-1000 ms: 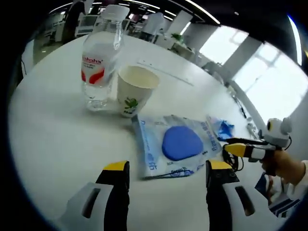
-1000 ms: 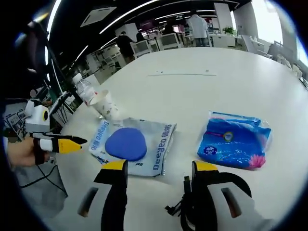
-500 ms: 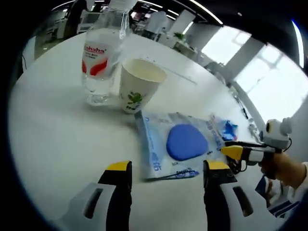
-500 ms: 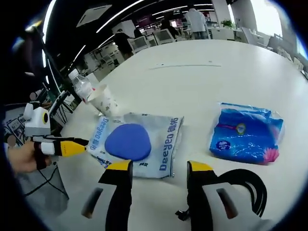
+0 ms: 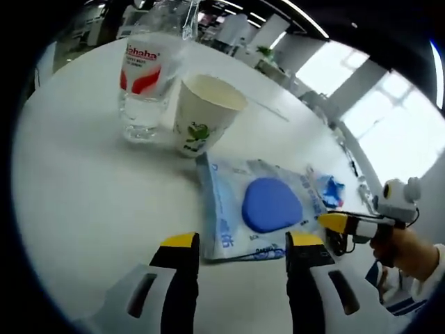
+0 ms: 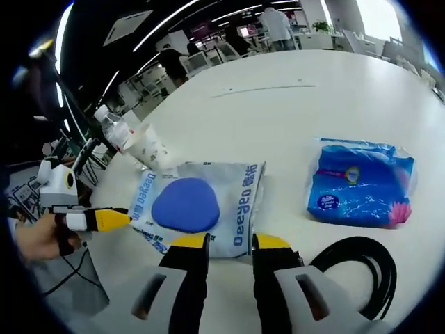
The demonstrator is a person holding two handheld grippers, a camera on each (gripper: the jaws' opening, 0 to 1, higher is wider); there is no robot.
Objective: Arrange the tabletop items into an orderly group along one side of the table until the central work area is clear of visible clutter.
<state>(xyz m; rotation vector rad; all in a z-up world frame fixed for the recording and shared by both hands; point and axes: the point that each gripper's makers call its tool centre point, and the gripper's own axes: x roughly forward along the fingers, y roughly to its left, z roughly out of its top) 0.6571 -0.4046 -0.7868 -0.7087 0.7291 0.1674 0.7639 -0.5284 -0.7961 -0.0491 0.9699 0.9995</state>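
A clear bag holding a blue pad [image 5: 263, 207] [image 6: 191, 205] lies on the round white table [image 5: 83, 188]. My left gripper [image 5: 240, 249] stands open just short of the bag's near edge. My right gripper [image 6: 229, 245] is open but narrow, with the bag's near edge between its jaws; it also shows from the side [image 5: 335, 222]. A water bottle [image 5: 147, 73] [image 6: 115, 129] and a paper cup [image 5: 201, 115] [image 6: 149, 149] stand together beyond the bag. A blue tissue pack [image 6: 361, 184] [image 5: 327, 189] lies beside the bag. The left gripper [image 6: 111, 219] reaches in from the left.
A black cable loop [image 6: 354, 259] lies on the table near my right gripper. A thin strip [image 6: 268, 88] lies far across the white table [image 6: 292, 118]. Office desks and people stand in the background. A hand [image 5: 407, 250] holds the right gripper.
Both grippers have moved closer to the bag. The right gripper's jaws have narrowed a lot around the bag's edge; the left gripper's jaws have narrowed slightly.
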